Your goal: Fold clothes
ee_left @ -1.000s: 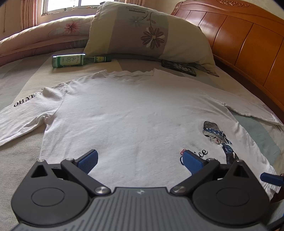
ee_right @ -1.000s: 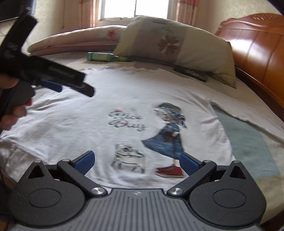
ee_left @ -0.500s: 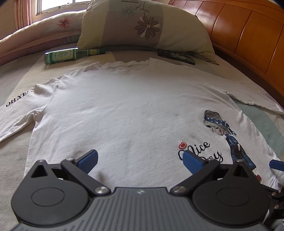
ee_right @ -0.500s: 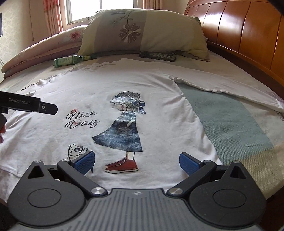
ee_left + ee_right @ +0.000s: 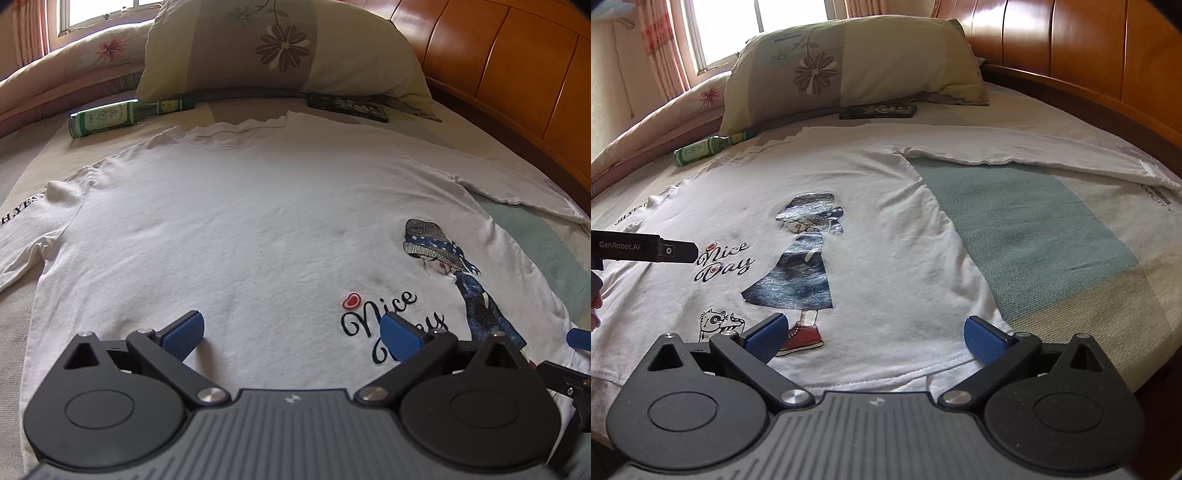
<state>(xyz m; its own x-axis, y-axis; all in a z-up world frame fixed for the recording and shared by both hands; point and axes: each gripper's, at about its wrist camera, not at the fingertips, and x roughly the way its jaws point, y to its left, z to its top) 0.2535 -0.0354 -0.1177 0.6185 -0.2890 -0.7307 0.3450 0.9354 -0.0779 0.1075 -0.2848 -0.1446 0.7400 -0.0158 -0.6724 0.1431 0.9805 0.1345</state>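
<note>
A white long-sleeved shirt [image 5: 258, 221] [image 5: 886, 236] lies flat, front up, on the bed, with a printed girl and "Nice Day" lettering [image 5: 724, 260]. My left gripper [image 5: 291, 334] hovers open low over the shirt's lower middle, holding nothing. My right gripper [image 5: 873, 338] is open just above the hem near the shirt's lower right corner, its blue pads [image 5: 982, 338] apart over the fabric. In the right wrist view the left gripper [image 5: 646, 249] shows as a black bar at the left. One sleeve [image 5: 1034, 155] stretches out to the right.
A green bottle [image 5: 107, 118] and a dark flat box [image 5: 347, 107] lie beyond the collar, in front of a flowered pillow [image 5: 284, 51]. A wooden headboard [image 5: 517, 74] runs along the right. The bed's near edge [image 5: 1145, 380] drops off at the lower right.
Both grippers have moved forward and lower over the shirt. The right gripper swung right toward the hem corner. Both stayed open.
</note>
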